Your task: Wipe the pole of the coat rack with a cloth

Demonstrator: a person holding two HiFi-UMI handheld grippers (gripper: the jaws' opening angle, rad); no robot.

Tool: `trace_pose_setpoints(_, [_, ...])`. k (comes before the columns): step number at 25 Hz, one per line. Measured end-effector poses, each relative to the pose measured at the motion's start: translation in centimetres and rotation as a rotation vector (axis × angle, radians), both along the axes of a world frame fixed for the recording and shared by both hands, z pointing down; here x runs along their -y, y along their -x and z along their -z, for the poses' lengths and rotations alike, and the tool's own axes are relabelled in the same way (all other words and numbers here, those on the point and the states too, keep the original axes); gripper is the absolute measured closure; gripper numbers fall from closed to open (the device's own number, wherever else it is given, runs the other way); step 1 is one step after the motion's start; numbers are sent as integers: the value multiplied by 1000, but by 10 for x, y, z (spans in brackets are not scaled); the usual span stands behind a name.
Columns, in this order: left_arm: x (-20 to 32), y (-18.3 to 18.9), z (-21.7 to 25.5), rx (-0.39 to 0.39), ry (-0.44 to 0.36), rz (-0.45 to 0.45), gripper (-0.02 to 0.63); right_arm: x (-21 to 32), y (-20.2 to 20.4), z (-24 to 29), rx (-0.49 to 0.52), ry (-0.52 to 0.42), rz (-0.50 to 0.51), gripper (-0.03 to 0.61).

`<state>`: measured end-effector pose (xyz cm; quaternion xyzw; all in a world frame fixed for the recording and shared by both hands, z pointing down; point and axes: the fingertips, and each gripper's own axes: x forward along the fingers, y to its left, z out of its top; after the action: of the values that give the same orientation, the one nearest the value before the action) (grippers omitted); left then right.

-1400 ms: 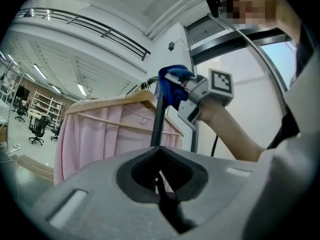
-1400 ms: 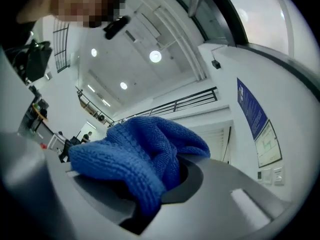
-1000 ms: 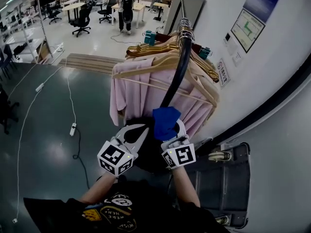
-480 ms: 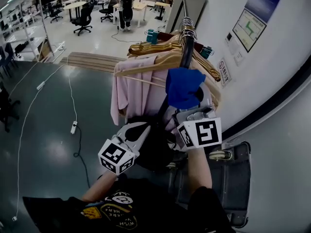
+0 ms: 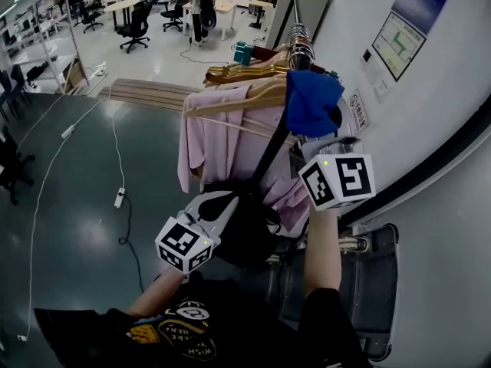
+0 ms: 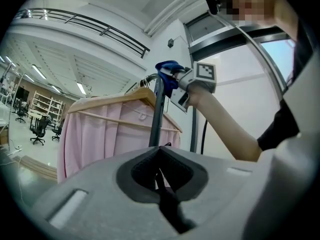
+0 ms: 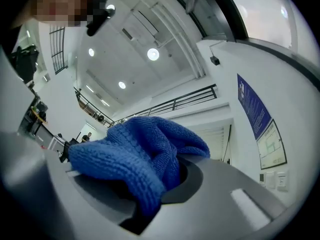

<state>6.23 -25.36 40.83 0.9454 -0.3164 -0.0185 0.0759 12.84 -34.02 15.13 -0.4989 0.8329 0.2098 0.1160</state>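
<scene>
Dark, glossy flooring runs back to an open office area with black wheeled chairs, and a white wall carrying a blue framed poster runs along the right. A white cable with a power strip lies on the floor, well apart from the rack. Beside the wall stands the coat rack's thin black metal pole, hung with light wooden hangers and a pale pink garment. The right gripper is raised high, its jaws clamped on a blue knitted cloth that bunches out over them. The cloth sits against the top of the pole, just under the cluster of metal hanger hooks. The left gripper is held low near the foot of the pole, its jaws closed together. In the left gripper view the pole rises from just behind their meeting tips, and whether they touch it cannot be told. A dark wheeled case lies by the wall at lower right.
</scene>
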Motion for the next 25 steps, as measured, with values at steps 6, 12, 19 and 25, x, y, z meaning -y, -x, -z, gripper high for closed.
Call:
trace_pose_setpoints(6, [6, -5, -2, 5, 0, -9, 612, -47, 16, -90, -108, -90, -90, 560])
trace_pose_setpoints(12, [6, -14, -11, 10, 11, -17, 612, -44, 9, -212, -97, 214, -55, 560])
trace_pose_setpoints(19, [11, -23, -14, 9, 27, -32, 612, -42, 9, -230, -183, 317, 12, 560])
trace_pose_setpoints(25, [12, -20, -12, -7, 23, -19, 612, -44, 9, -142, -210, 119, 82, 558])
